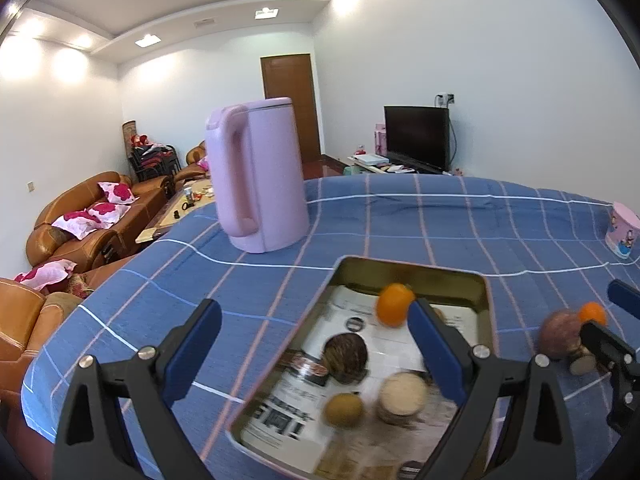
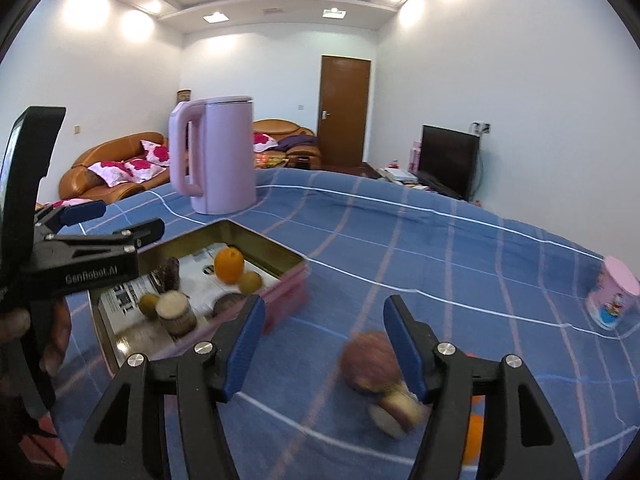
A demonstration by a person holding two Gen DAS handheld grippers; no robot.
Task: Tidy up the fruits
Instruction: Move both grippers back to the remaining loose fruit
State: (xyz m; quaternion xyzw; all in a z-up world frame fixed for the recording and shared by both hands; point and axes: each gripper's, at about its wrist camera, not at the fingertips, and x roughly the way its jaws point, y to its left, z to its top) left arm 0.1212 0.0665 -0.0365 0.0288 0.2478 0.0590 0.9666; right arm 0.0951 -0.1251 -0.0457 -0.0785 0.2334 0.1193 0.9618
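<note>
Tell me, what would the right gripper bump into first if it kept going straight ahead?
Probably the reddish-brown fruit on the blue cloth. It sits just ahead, between the open fingers of the right gripper. The picture is blurry, so the depth is a guess.

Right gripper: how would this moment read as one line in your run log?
right gripper: open, over purple fruit | left gripper: open, above tin tray | loose orange on tablecloth

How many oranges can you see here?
2. One orange sits in the metal tin, toward its far end. A second orange lies on the blue tablecloth outside the tin, partly hidden behind the right gripper. More could be hidden.
</note>
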